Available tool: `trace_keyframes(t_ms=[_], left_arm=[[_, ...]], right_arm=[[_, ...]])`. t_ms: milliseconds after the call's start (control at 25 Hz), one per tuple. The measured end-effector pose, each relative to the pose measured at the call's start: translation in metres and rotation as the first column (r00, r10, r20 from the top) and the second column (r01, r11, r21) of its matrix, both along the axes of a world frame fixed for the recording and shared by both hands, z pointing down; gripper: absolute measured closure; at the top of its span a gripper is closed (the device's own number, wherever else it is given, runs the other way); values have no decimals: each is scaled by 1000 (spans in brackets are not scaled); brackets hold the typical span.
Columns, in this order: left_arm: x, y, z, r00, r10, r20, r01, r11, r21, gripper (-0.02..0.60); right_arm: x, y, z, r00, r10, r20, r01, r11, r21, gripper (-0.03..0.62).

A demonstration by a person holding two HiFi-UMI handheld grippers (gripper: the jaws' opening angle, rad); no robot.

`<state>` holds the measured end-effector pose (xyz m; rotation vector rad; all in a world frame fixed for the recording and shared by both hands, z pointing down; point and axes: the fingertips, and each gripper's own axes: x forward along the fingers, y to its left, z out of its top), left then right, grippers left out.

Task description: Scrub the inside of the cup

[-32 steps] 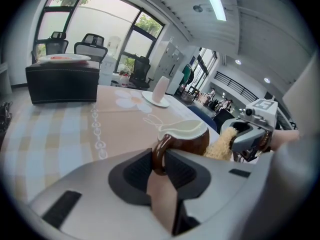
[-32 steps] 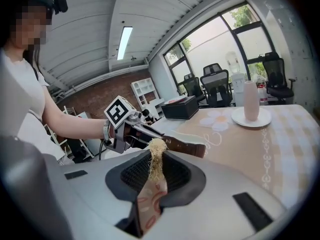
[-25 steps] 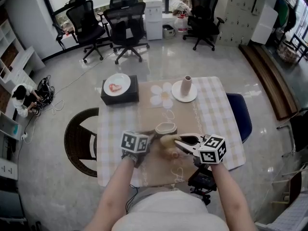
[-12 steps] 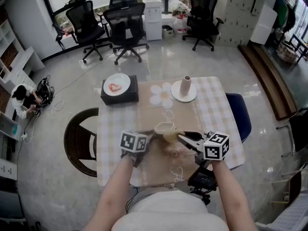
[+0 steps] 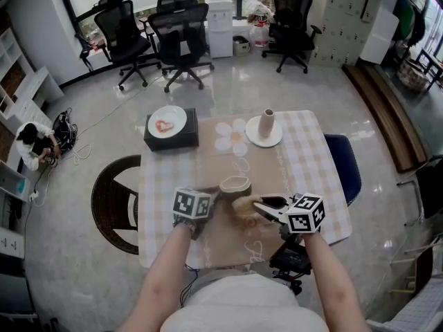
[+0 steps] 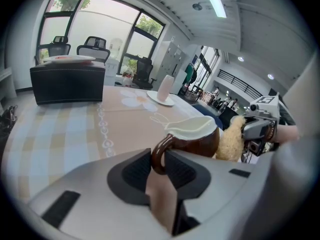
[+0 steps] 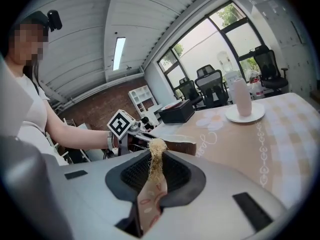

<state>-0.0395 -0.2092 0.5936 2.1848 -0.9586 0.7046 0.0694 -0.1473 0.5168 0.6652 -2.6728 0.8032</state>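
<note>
A brown cup point(image 5: 235, 185) with a white inside hangs just over the checked tablecloth point(image 5: 304, 158), tipped toward the right. My left gripper point(image 5: 216, 194) is shut on the cup's handle point(image 6: 157, 156), which sits between its pads. The cup's body point(image 6: 197, 136) juts out beyond the jaws. My right gripper point(image 5: 259, 205) is shut on a tan fibrous scrubber point(image 5: 246, 203), held beside the cup's rim and outside its mouth. In the right gripper view the scrubber point(image 7: 156, 159) stands up between the pads, with the cup point(image 7: 175, 145) just behind it.
A black box point(image 5: 171, 138) carrying a white plate with red food stands at the table's far left. A pale vase point(image 5: 267, 122) on a white saucer is at the far right. A dark round chair point(image 5: 114, 203) flanks the table's left side, a blue seat point(image 5: 346, 164) its right.
The right gripper pushed the scrubber up to the cup's mouth half a second ago and has drawn it back down and out. The left gripper keeps hold of the handle.
</note>
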Motion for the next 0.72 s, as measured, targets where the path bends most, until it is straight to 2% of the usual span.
trace_keyframes(t_ms=[200, 440, 720], left_arm=[[-2, 0, 1, 1000, -7, 8, 7, 1000, 1, 512], [-4, -1, 3, 999, -3, 38, 2, 1000, 16, 512], [-7, -3, 7, 999, -12, 49, 11, 1000, 16, 512]], right_arm=[[-3, 6, 13, 997, -38, -66, 37, 999, -20, 526], [-4, -1, -15, 998, -32, 54, 31, 1000, 4, 526], [4, -17, -30, 992, 33, 122, -35, 999, 16, 526]])
